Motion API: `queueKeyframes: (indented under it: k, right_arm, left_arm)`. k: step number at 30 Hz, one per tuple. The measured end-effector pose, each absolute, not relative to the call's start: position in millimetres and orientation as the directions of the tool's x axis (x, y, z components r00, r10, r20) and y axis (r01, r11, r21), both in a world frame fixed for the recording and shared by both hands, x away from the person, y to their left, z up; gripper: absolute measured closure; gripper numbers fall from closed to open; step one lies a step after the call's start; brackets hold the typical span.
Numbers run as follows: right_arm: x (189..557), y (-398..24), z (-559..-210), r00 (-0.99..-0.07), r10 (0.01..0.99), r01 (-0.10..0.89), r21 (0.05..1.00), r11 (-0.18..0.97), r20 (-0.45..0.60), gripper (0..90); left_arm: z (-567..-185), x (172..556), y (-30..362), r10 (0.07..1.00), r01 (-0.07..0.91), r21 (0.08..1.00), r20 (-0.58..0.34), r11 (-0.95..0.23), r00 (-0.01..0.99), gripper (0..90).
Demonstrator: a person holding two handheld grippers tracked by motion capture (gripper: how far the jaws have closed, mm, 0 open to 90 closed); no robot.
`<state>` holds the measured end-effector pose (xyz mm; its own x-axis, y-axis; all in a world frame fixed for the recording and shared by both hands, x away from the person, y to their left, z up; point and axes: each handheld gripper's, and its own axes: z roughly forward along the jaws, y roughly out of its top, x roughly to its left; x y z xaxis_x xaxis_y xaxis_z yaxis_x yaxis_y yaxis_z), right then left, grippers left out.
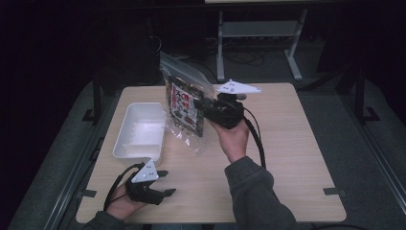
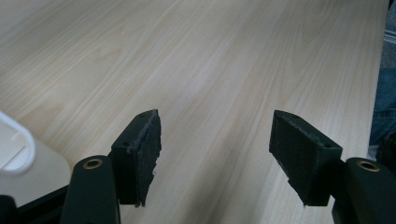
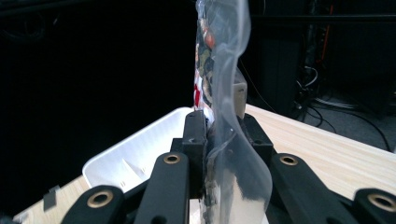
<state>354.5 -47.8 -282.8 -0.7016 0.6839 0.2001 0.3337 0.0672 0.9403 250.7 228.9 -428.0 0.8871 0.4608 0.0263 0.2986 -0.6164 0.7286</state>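
A clear plastic bag [image 1: 183, 103] with a printed packet inside hangs above the middle of the table, held edge-on by my right gripper [image 1: 205, 106], which is shut on its side. In the right gripper view the bag [image 3: 224, 93] rises between the two black jaws, pinched at their tips. My left gripper [image 1: 165, 183] rests near the table's front left edge, jaws open with nothing between them; in the left gripper view its fingers [image 2: 140, 154] stand wide over bare wood.
A white rectangular tray [image 1: 139, 132] sits on the left part of the wooden table [image 1: 287, 143], just beyond my left gripper; its corner [image 2: 14, 149] shows in the left gripper view. A metal frame [image 1: 258, 33] stands on the floor behind.
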Motion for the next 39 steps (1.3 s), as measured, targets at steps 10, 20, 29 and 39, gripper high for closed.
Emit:
queueKeyframes:
  k: [10, 20, 29, 39]
  right_arm:
    - [376.7, -4.2, -282.6, -0.699, 0.681, 0.346, 0.937, 0.054, 0.219, 75.2]
    - [389.1, 27.2, -281.7, -0.697, 0.682, 0.343, 0.938, 0.043, 0.223, 75.2]
    - [398.9, 53.8, -283.0, -0.695, 0.686, 0.34, 0.939, 0.049, 0.215, 75.2]
    - [412.0, 75.4, -299.0, -0.673, 0.707, 0.365, 0.929, 0.064, 0.216, 75.2]
  left_arm:
    - [-429.4, 247.5, 240.1, 0.476, 0.307, 0.723, 0.034, -0.619, 0.879, 30.9]
    - [-429.3, 246.3, 245.5, 0.486, 0.307, 0.723, 0.045, -0.619, 0.873, 31.0]
    - [-431.4, 245.6, 253.6, 0.497, 0.318, 0.719, 0.044, -0.618, 0.867, 31.4]
    - [-432.2, 247.3, 254.3, 0.5, 0.324, 0.721, 0.036, -0.613, 0.866, 31.5]
